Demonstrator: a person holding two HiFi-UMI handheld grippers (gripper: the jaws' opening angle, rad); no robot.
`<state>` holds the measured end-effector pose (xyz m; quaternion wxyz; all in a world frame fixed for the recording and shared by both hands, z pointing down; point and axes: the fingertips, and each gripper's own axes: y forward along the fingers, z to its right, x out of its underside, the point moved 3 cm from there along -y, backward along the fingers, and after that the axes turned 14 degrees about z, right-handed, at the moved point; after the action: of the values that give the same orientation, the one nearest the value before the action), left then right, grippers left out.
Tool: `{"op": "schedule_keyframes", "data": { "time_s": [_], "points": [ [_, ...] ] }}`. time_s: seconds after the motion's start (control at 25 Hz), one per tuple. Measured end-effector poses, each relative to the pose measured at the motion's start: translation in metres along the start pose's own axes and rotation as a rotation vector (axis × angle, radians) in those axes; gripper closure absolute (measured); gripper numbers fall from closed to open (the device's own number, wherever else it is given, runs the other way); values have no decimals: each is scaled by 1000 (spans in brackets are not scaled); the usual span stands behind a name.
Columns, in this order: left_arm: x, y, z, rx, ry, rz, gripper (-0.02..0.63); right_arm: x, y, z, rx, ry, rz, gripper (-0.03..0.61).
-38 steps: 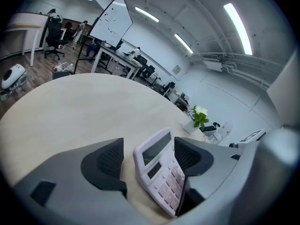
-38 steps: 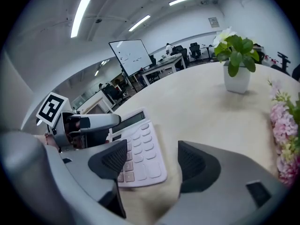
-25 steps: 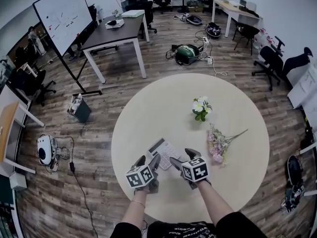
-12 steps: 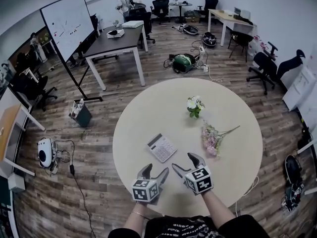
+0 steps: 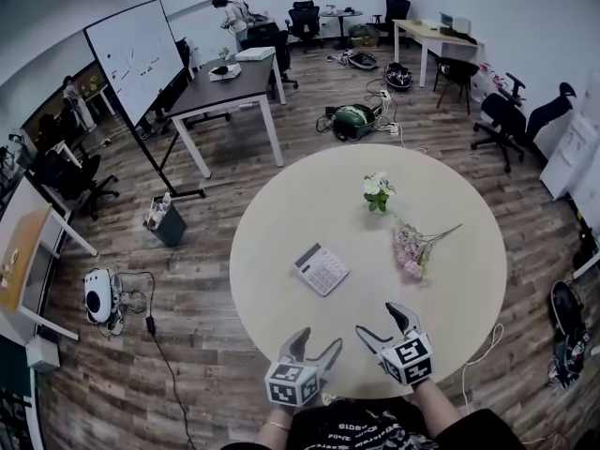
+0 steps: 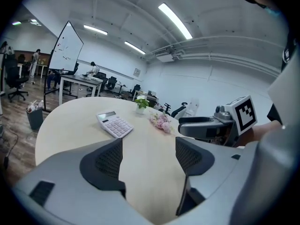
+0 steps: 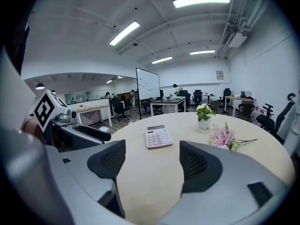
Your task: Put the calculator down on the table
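Mid-frame on counter [image 5: 450,251], calculator [image 5: 321,269] looks light, rigid, best pinched at side edges; left tool [image 5: 317,342], right tool [image 5: 378,322] spread, empty.

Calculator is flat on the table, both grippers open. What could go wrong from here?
1. The calculator sits clear of the left gripper and right gripper; a careless forward sweep could shove it.
2. The pink bouquet and small potted plant lie ahead of the right gripper, so a reach there might topple the plant.

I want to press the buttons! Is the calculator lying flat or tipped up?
Flat: the calculator lies keys-up on the table.
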<state>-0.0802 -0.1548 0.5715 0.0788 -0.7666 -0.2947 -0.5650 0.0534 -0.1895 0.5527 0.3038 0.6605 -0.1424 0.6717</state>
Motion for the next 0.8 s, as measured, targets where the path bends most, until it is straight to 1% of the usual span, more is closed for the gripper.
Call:
{"op": "schedule_keyframes", "data": {
  "time_s": [0.2,0.36,0.52,0.68,0.72,0.8],
  "points": [
    [18,-35,4,12,60,-36,256,15,-29,-21,43,1,-6,212],
    [22,-47,2,15,57,-43,256,28,-45,-34,66,8,-47,213],
    [19,-49,2,15,48,-15,256,33,-50,-44,40,9,-57,213],
    [15,-54,7,56,38,-4,261,26,-45,-62,-6,-8,-42,218],
    [15,-55,7,62,41,-1,288,23,-43,-66,-11,-18,-31,240],
    [13,-56,6,67,51,13,362,17,-40,-71,-12,-36,-6,310]
  ]
}}
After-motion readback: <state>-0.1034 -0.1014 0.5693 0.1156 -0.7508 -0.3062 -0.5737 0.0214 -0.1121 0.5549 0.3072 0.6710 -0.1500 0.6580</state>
